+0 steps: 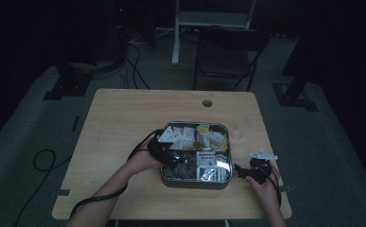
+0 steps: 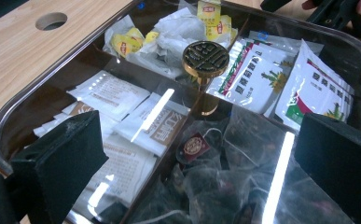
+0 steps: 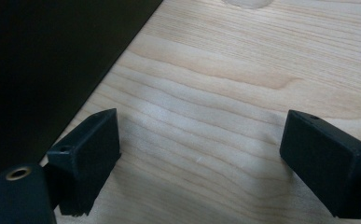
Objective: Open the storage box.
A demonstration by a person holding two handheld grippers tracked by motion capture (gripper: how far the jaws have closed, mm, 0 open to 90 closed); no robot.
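We see a light wood tabletop [image 1: 124,123] with a round cable hole [image 1: 207,102] near its far edge. Sitting on it toward the near side is a rounded square tea box [image 1: 166,176], dark walls, clear lid [image 2: 271,154] on top, split into four compartments. In the left gripper view the far compartment holds yellow-tagged tea bags [image 2: 122,44], the right one green-and-white sachets [image 2: 262,79], the left one white and brown paper sachets [image 2: 136,121], the nearest one dark mesh tea bags [image 2: 201,186]. A round brass knob [image 2: 205,58] stands upright at the lid's centre where the dividers meet.

Left gripper [image 1: 169,158] hangs over the box's near-left part, just above the lid; its jaws stand wide apart with nothing between them, and we see the lid through the gap. Left hand [image 1: 143,161] sits at the box's left edge.

Right gripper [image 1: 247,172] is low over bare tabletop just beside the box's right wall [image 3: 38,70], not touching it as far as we can tell; jaws spread wide, gripping nothing. Right hand [image 1: 265,182] is behind it near the tabletop's near-right corner.

Beyond the tabletop a dark folding chair [image 1: 228,52] stands on the floor.
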